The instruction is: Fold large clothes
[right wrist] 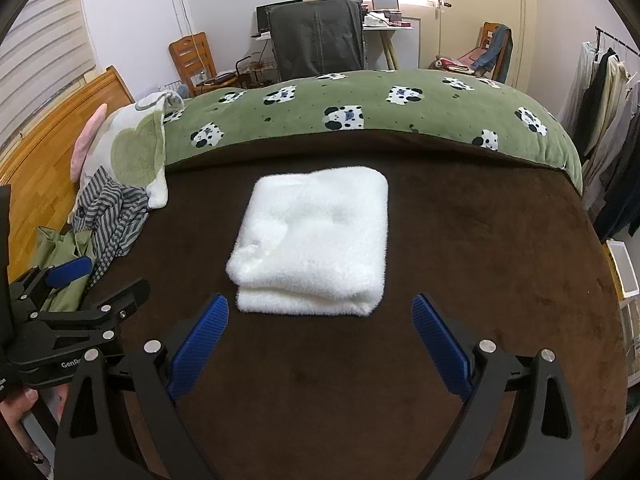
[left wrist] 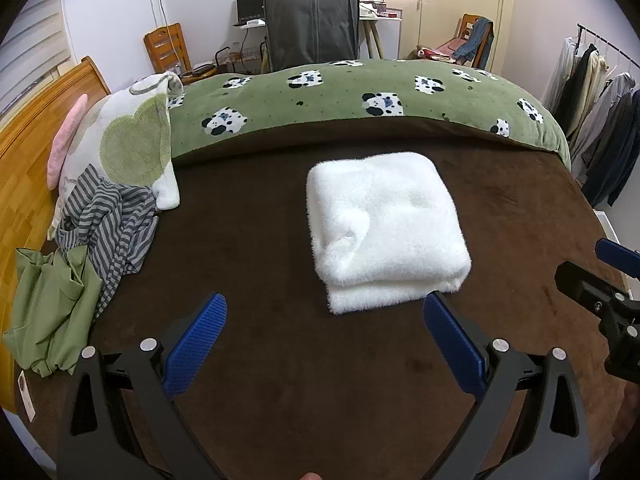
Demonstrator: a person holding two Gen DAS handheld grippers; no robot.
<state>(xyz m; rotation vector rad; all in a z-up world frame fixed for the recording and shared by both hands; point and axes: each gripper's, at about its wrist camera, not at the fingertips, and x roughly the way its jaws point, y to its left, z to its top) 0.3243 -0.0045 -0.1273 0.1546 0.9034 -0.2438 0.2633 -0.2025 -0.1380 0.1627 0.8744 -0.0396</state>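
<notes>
A white fluffy garment, folded into a thick square bundle [left wrist: 384, 228] [right wrist: 316, 240], lies on the brown plush bed cover [left wrist: 280, 360] [right wrist: 480, 240], around the middle of the bed and clear of its edges; its layered fold edges face the cameras. The left gripper [left wrist: 324, 316] [right wrist: 64, 272] hovers just short of the bundle's near edge, its blue-padded jaws spread wide and holding nothing. The right gripper [right wrist: 320, 314] [left wrist: 616, 254] hangs beside it, likewise short of the near edge, jaws wide apart and empty. Toward the bed's left edge, well apart from the bundle, a grey-striped garment [left wrist: 108, 224] [right wrist: 112, 216] lies crumpled, touching a rumpled olive-green garment [left wrist: 48, 312] [right wrist: 64, 248] nearer the corner. Behind them a white pillow with green patches [left wrist: 128, 144] [right wrist: 128, 148] leans against the wooden headboard [left wrist: 28, 168] [right wrist: 44, 152]. Along the far edge a green duvet with a panda print [left wrist: 360, 100] [right wrist: 360, 108] is bunched up.
</notes>
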